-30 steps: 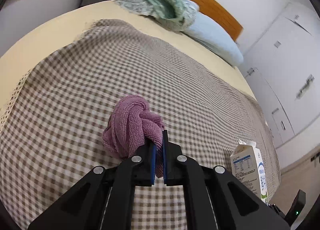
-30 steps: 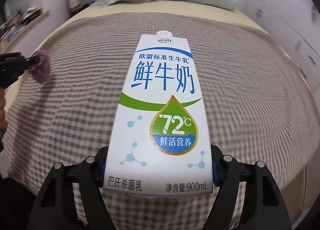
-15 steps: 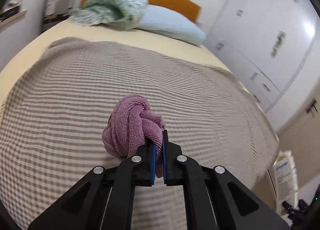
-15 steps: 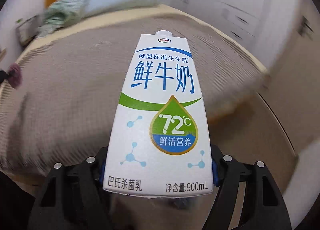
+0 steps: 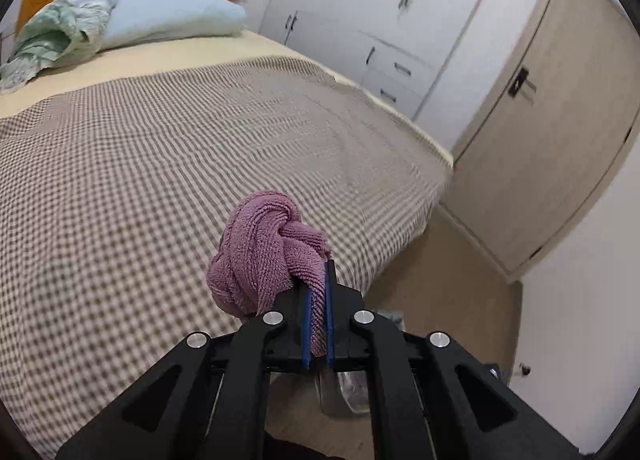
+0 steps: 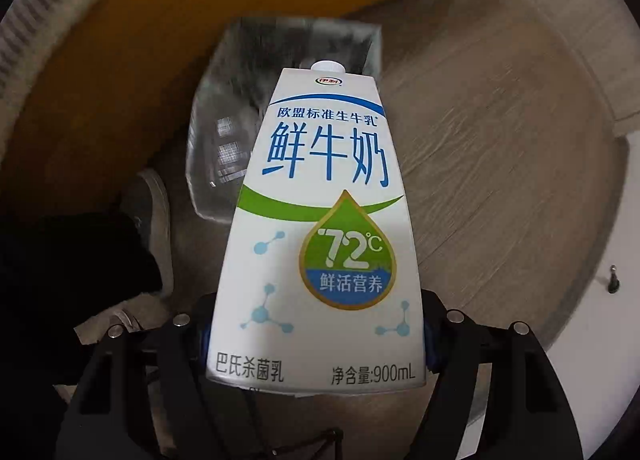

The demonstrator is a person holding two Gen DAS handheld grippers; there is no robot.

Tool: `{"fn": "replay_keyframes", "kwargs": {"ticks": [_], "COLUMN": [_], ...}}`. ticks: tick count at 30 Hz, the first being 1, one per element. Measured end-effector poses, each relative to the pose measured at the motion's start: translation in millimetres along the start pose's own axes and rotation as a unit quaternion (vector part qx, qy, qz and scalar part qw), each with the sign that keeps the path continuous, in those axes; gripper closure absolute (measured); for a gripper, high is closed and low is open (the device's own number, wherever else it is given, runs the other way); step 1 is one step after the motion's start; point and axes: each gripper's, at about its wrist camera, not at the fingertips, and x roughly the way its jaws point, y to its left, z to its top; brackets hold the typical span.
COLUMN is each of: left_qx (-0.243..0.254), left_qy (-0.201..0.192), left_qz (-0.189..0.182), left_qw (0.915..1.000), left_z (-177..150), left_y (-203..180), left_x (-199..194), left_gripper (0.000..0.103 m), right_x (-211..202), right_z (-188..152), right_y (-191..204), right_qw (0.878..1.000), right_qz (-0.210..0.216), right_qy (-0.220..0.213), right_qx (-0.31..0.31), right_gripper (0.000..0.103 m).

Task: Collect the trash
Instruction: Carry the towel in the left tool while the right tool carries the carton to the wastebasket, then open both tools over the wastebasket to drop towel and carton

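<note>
My left gripper (image 5: 318, 288) is shut on a bunched purple towel (image 5: 264, 252), held over the foot corner of the bed (image 5: 160, 148). Its blue pads pinch a fold of the cloth. In the right wrist view my right gripper (image 6: 316, 334) is shut on a white milk carton (image 6: 320, 220) with blue and green print and points down at the floor. A clear plastic bin (image 6: 256, 80) stands on the floor right behind the carton. Part of that clear bin (image 5: 344, 392) shows under my left gripper.
The bed carries a brown checked blanket, a blue pillow (image 5: 172, 16) and a green cloth (image 5: 56, 40) by the wooden headboard. White wardrobes (image 5: 360, 20) and a beige door (image 5: 548, 108) stand to the right. A person's shoe (image 6: 154, 216) rests on the wooden floor (image 6: 500, 140) beside the bin.
Both grippers swung right, off the bed toward the floor. The right gripper tipped down with the carton and now looks at the clear bin. Both grips are unchanged.
</note>
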Motion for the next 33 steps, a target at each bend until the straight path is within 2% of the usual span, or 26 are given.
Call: {"fn": "replay_keyframes", "kwargs": {"ticks": [4,7,9,12,19,23,27,33], "left_qx": [-0.007,-0.01,-0.014,-0.015,0.017,0.032,0.05,0.063], "left_qy": [0.04,0.063,0.072,0.088,0.141,0.181,0.215,0.305], "left_qz": [0.0,0.006,0.005,0.001,-0.015,-0.022,-0.024,-0.028], "left_qw": [0.9992,0.998,0.9973,0.996,0.9897,0.9826,0.9752,0.9499], "left_z": [-14,-25,-29,-34,-56,-67,-80,-106], "left_y": [-11,-20,-24,-37,-71,-97,-123,-159], "left_x": [25,44,53,71,111,145,184,275], "left_gripper": [0.1,0.1,0.1,0.1,0.1,0.1,0.1,0.1], "right_x": [42,59,67,85,90,73,41,12], "right_z": [26,53,58,64,61,58,48,37], "right_y": [-10,-10,-4,5,-6,-15,-37,-59], "right_qw": [0.999,0.999,0.999,0.999,0.999,0.998,0.995,0.989], "right_qz": [-0.01,-0.04,-0.035,-0.052,-0.009,0.002,0.023,0.042], "right_qy": [0.034,0.016,0.007,-0.002,-0.04,-0.055,-0.091,-0.132], "right_qx": [0.007,0.003,0.009,-0.002,0.013,0.012,0.022,0.054], "right_gripper": [0.033,0.033,0.033,0.033,0.025,0.025,0.025,0.025]}}
